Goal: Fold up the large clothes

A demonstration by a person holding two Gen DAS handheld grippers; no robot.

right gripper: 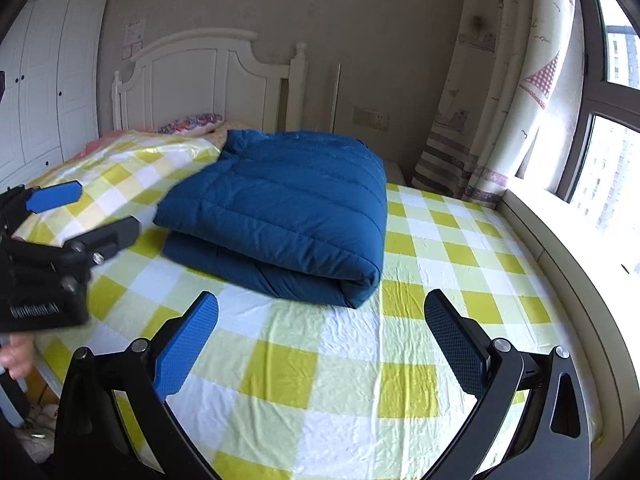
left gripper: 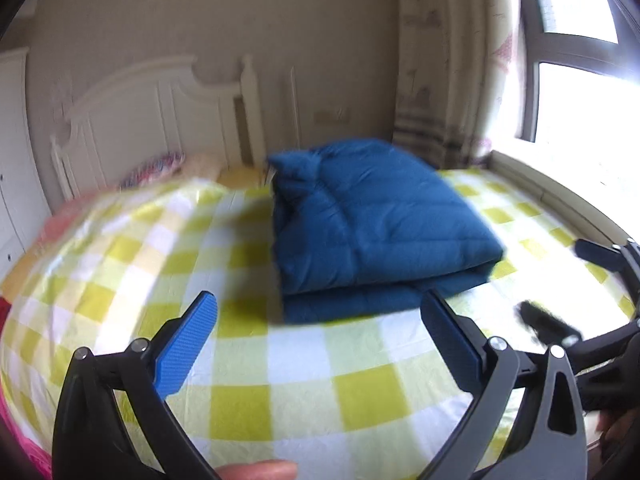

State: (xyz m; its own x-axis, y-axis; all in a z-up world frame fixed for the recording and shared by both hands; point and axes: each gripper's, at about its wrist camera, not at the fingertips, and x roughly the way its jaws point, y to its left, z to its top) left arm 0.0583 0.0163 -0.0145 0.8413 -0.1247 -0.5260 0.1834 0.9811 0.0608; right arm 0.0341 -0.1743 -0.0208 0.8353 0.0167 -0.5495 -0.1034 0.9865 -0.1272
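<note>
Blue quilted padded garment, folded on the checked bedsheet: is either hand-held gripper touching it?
Apart. The right wrist view shows bare yellow-and-white checked bedsheet between the blue quilted padded garment and both the open right hand-held gripper and left hand-held gripper.

White headboard, white wardrobe, bright window.

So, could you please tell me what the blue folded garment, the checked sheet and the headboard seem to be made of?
Blue folded garment: looks like padded, quilted synthetic fabric with a matte finish; stitched channels and puffy edges suggest filling.
Checked sheet: thin woven cloth, probably cotton, with fine creases and a slight sheen.
Headboard: seems to be white-painted wood, smooth, with moulded panels and turned posts.
</note>
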